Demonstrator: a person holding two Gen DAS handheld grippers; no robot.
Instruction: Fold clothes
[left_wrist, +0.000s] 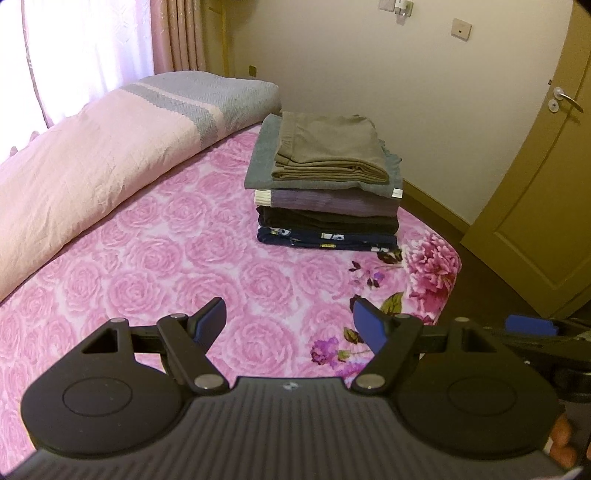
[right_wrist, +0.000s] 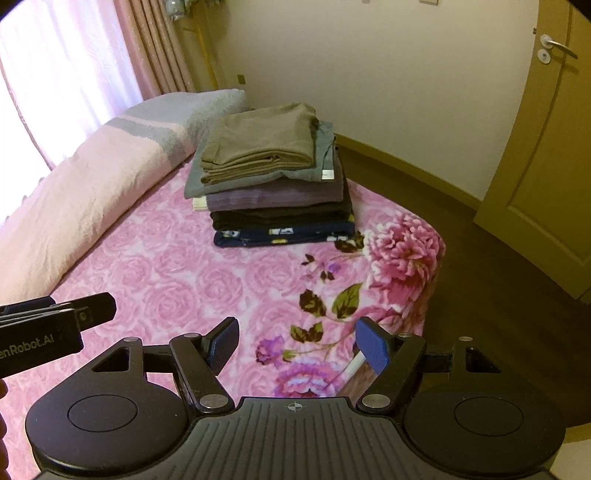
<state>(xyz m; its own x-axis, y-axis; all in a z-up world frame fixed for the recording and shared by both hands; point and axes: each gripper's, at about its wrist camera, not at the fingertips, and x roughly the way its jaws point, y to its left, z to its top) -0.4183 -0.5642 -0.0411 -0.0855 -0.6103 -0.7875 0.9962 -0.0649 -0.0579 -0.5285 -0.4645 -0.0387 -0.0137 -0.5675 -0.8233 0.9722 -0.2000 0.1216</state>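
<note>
"enRobot.AI" on left claw (right_wrist: 94, 312) housing

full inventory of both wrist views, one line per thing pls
stack: 1, five folded clothes, far end of the bed
olive garment: 1, top of stack
grey garment: 1, second
purple garment: 1, third
black garment: 1, fourth
navy garment: 1, patterned, bottom
blanket: 1, pink floral, covers the bed
duvet: 1, pale pink, rolled along the window side
pillow: 1, grey, head of the bed
curtains: pink, by the window
door: 1, tan, silver handle, right
left gripper: black, blue pads, open, empty, over the blanket
right gripper: same, open, empty
</note>
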